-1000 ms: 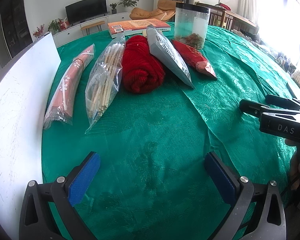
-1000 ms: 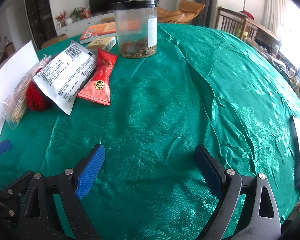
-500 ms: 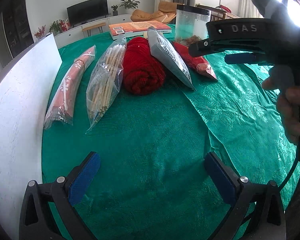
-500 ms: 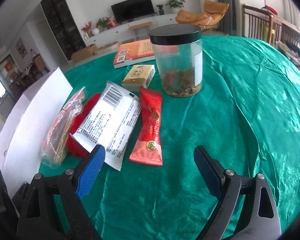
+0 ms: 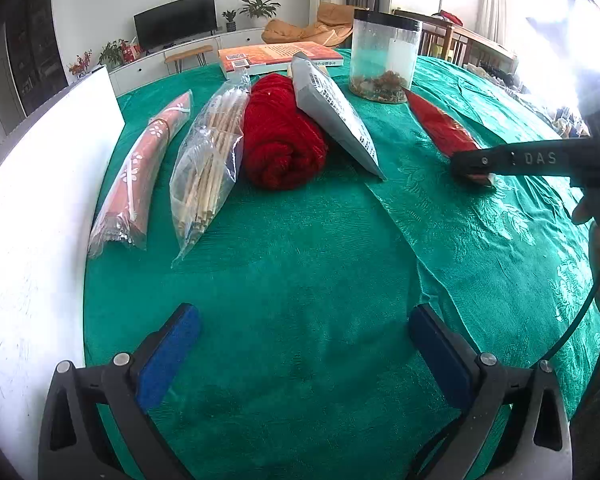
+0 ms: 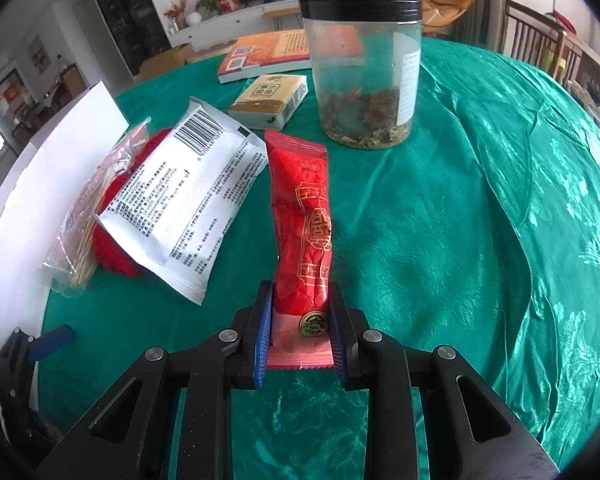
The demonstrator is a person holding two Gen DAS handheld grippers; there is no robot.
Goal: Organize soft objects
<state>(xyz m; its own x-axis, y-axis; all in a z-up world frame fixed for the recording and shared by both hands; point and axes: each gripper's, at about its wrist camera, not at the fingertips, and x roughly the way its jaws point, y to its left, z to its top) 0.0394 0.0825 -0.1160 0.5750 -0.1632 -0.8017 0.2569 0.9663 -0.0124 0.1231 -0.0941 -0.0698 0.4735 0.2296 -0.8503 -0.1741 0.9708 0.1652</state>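
Right claw (image 6: 300, 330) grasps the red packet (image 6: 302, 216) by its near end; left claw (image 5: 300, 354) released; next, presumably lift and place alongside the row.

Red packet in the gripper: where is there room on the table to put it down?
Bare green cloth right of the red packet and jar, and before the left gripper. Crowded left: white packet, yarn, chopsticks.

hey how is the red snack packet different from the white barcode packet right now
The red snack packet is narrow and lies flat on the green cloth; the white barcode packet is wider and leans on the red yarn. The right gripper is shut on the red one; nothing grips the white one. Both are sealed soft packets.
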